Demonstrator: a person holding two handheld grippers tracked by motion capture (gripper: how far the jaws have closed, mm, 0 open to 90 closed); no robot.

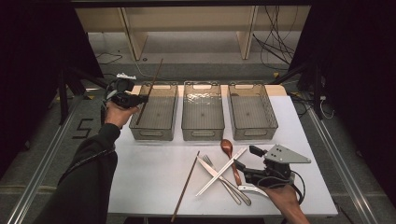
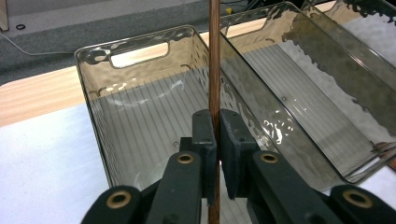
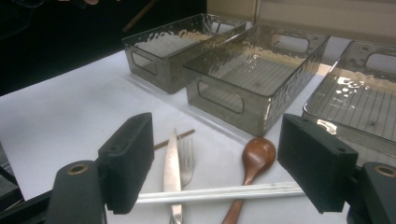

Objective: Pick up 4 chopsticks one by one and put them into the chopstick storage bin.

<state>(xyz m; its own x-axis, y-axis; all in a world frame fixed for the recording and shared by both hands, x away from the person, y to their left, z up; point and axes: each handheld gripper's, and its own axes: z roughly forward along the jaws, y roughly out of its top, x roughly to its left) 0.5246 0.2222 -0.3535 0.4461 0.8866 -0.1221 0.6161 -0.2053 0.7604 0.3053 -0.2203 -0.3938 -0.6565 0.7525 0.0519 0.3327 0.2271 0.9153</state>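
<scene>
At the left end of the table, a brown chopstick (image 2: 214,70) is clamped between the jaws of the left gripper (image 1: 135,99) and held over the left bin (image 1: 171,114), not yet released. All three bins appear empty, so sorting is judged barely begun. In the middle, a second brown chopstick (image 1: 185,185), a knife (image 3: 172,177), a fork (image 3: 187,161), a wooden spoon (image 3: 254,161) and a white chopstick (image 3: 219,192) are left lying loose. At the right, the right gripper (image 1: 245,158) is held with jaws apart over this pile.

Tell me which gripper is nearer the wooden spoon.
Right. The right gripper hangs open just beside the wooden spoon, while the left gripper is far off at the leftmost bin, clamping a brown chopstick.
</scene>
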